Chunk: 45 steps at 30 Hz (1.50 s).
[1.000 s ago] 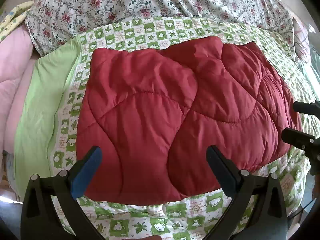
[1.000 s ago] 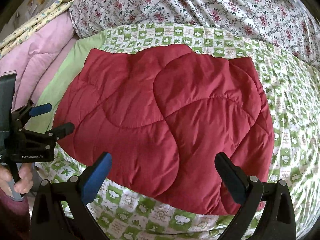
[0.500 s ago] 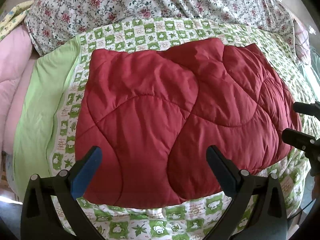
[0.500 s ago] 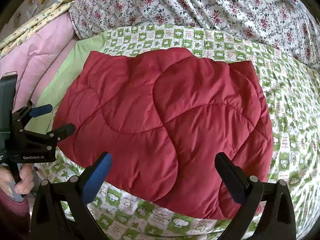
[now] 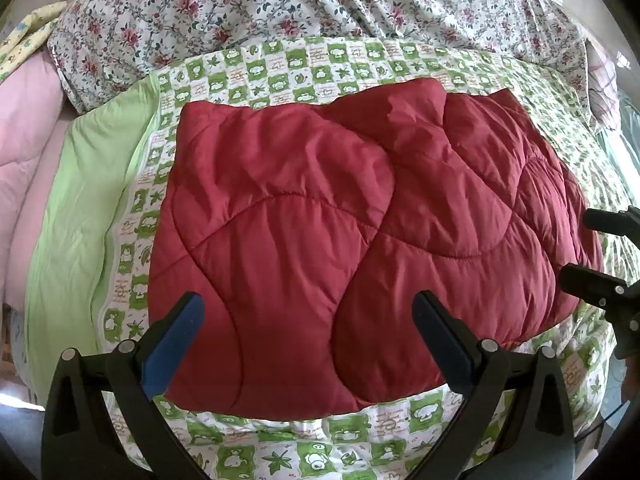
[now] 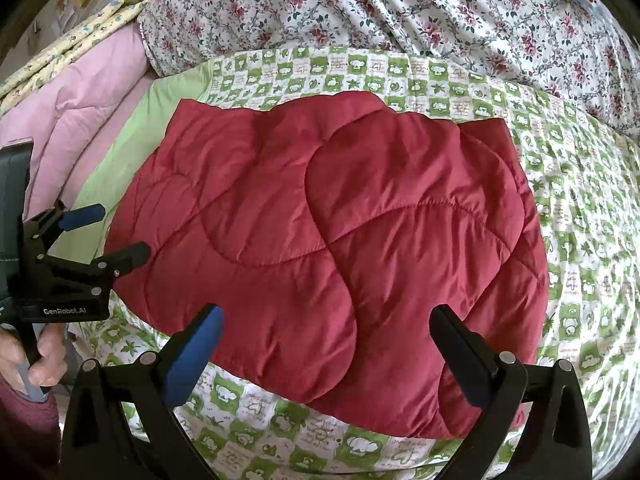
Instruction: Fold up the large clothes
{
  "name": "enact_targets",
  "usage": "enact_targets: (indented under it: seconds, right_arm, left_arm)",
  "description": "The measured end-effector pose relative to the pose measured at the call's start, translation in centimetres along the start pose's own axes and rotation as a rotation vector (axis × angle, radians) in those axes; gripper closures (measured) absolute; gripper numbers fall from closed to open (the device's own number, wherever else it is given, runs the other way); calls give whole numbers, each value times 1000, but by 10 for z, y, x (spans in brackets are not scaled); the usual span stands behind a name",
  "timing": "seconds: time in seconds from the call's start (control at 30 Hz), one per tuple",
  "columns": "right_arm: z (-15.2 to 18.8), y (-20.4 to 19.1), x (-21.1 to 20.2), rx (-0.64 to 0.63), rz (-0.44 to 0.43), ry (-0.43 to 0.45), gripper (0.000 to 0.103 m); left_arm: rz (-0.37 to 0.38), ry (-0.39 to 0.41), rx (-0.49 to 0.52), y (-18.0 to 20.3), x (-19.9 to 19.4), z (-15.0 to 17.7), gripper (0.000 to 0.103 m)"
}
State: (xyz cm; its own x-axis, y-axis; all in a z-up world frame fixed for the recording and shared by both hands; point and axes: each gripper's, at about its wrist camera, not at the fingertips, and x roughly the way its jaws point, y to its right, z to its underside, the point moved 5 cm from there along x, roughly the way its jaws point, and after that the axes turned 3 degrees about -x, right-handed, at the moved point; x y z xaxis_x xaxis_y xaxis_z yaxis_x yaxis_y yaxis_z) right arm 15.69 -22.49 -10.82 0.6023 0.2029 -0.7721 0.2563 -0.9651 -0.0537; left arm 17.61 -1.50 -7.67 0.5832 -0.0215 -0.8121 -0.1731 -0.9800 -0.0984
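Note:
A red quilted padded garment lies folded into a rough rectangle on a green-and-white checked quilt; it also fills the middle of the right wrist view. My left gripper is open and empty, held above the garment's near edge; it also shows at the left of the right wrist view. My right gripper is open and empty above the garment's near right part; its fingers show at the right edge of the left wrist view.
A floral sheet covers the bed behind. A plain light-green border and a pink comforter lie to the left. The bed's near edge runs just below both grippers.
Both grippers stay open and have drawn slightly back; the garment sits a little lower and farther in both views. The garment itself has not moved.

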Motion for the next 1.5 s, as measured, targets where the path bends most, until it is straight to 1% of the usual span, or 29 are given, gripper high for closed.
enact_targets:
  seconds: [0.23,0.43,1.5]
  right_arm:
    - [1,1,0,-1,0,2,0]
    - [2,2,0,1,1,3,0]
    - [5,1,-6,9,2,13,0]
  left_arm:
    - [-3,10,-7,1,-2,-1,0]
    - [-13,24,7,2,-4,0,0]
    - [-9,27,8,3,-6,1,0]
